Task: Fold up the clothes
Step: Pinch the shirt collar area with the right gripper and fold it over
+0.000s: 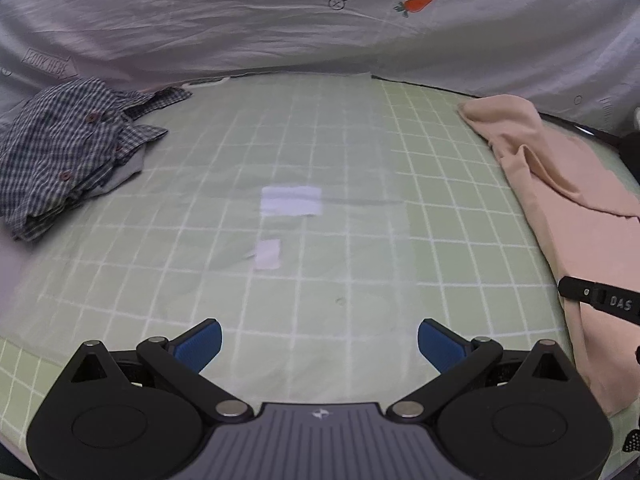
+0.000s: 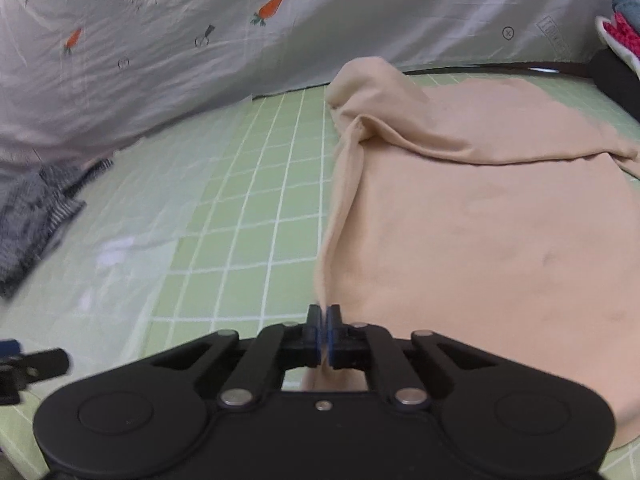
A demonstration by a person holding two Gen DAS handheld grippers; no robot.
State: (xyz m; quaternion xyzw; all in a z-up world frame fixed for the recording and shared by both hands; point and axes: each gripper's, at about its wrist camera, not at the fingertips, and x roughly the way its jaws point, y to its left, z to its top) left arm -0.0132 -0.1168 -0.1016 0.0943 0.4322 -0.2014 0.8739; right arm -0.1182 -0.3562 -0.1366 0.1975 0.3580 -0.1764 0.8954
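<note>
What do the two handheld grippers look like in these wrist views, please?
Both are black linkage grippers with silver pivot pins and round housings on each side. The left gripper has blue ribbed pads and a grey ribbed centre plate with a small white logo. The right gripper shows thin blue pads and a plain black body.

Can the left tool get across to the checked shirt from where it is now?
Probably yes. The left tool is open and holds nothing, and only bare green grid sheet lies between it and the checked shirt, far-left.
</note>
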